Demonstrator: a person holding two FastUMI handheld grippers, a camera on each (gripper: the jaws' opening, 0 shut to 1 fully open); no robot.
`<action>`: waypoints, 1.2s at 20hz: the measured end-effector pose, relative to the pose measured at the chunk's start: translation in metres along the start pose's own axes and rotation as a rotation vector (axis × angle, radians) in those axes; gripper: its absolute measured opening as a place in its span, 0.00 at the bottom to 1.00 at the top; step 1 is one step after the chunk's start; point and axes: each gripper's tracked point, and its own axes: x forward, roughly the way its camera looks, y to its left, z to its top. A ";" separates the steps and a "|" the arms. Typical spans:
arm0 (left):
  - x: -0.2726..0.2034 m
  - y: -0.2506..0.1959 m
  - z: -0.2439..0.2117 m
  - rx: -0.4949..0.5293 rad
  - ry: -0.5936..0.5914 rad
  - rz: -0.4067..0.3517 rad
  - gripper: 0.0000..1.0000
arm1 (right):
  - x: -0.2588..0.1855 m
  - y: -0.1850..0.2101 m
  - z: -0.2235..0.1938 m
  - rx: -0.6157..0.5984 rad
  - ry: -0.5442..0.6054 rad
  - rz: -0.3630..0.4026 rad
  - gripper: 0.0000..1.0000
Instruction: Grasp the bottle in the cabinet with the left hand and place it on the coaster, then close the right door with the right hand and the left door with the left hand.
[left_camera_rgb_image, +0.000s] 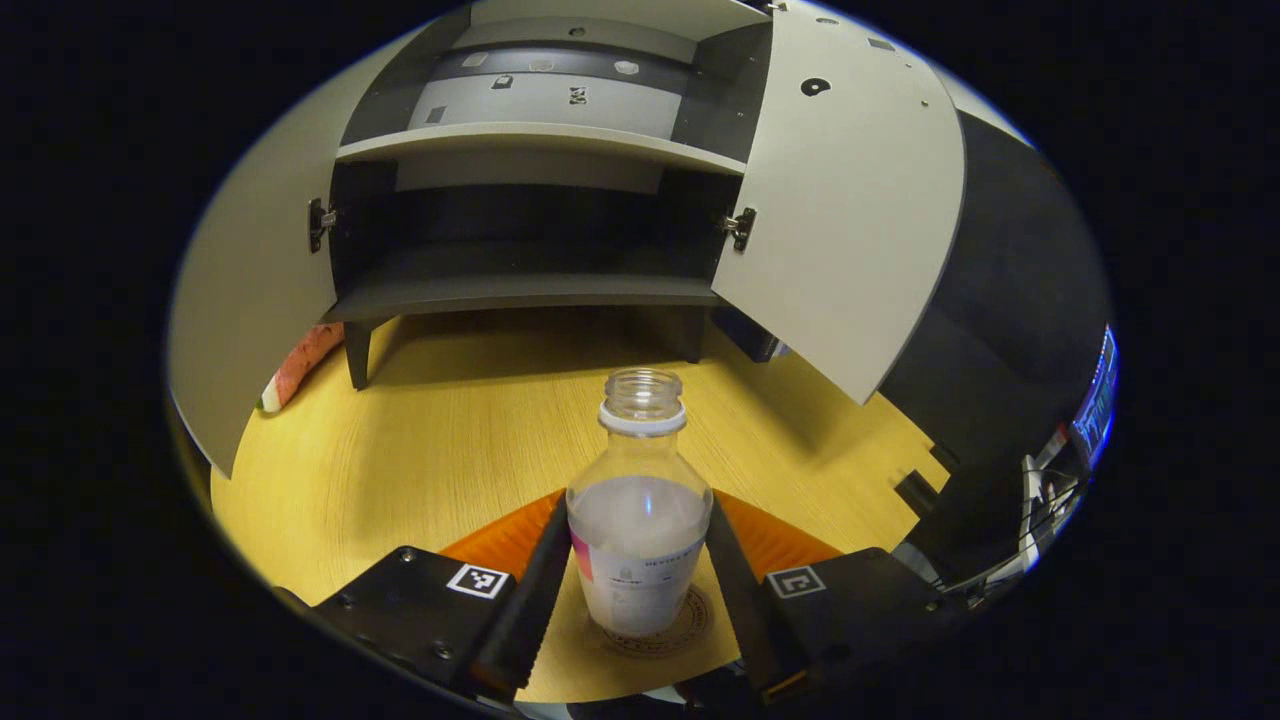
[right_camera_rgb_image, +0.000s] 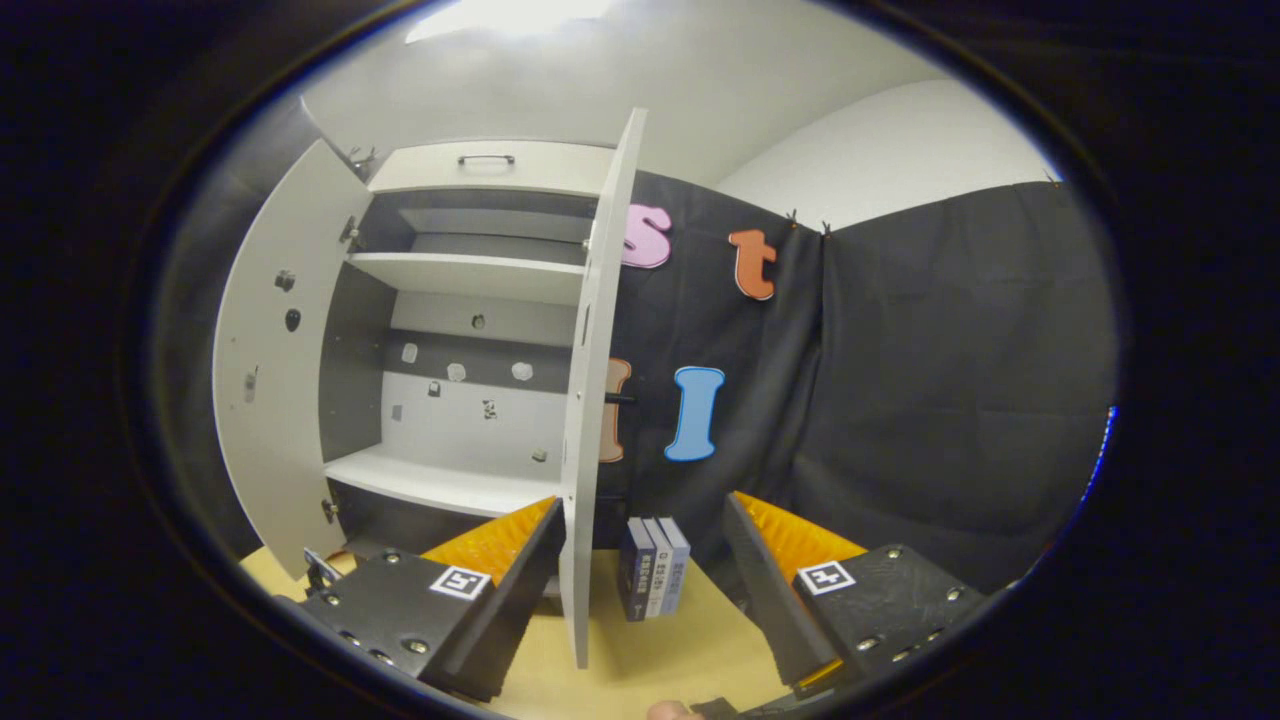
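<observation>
A yellow wooden desk (left_camera_rgb_image: 420, 440) carries the open cabinet (left_camera_rgb_image: 530, 270); in the left gripper view the left gripper's (left_camera_rgb_image: 637, 560) fingers flank the upright bottle (left_camera_rgb_image: 640, 520), seemingly touching it, over the coaster (left_camera_rgb_image: 690, 625). In the right gripper view the right gripper (right_camera_rgb_image: 640, 560) gapes empty, the right door's (right_camera_rgb_image: 590, 420) edge between its fingers.

The left gripper view looked slightly downward across the table (left_camera_rgb_image: 400, 450) toward the nearby open cabinet (left_camera_rgb_image: 540, 150). The right gripper view faced it level, closer, beside the right door (right_camera_rgb_image: 590, 400).
</observation>
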 end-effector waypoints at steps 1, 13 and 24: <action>0.000 -0.002 0.002 0.001 -0.013 -0.008 0.79 | 0.001 -0.001 -0.001 -0.001 0.002 -0.002 0.96; -0.008 -0.017 -0.026 0.070 0.058 -0.069 0.79 | 0.012 0.007 -0.015 0.030 0.033 0.021 0.96; -0.025 -0.019 -0.042 0.118 0.110 -0.074 0.79 | 0.024 0.028 -0.020 0.059 0.043 0.090 0.96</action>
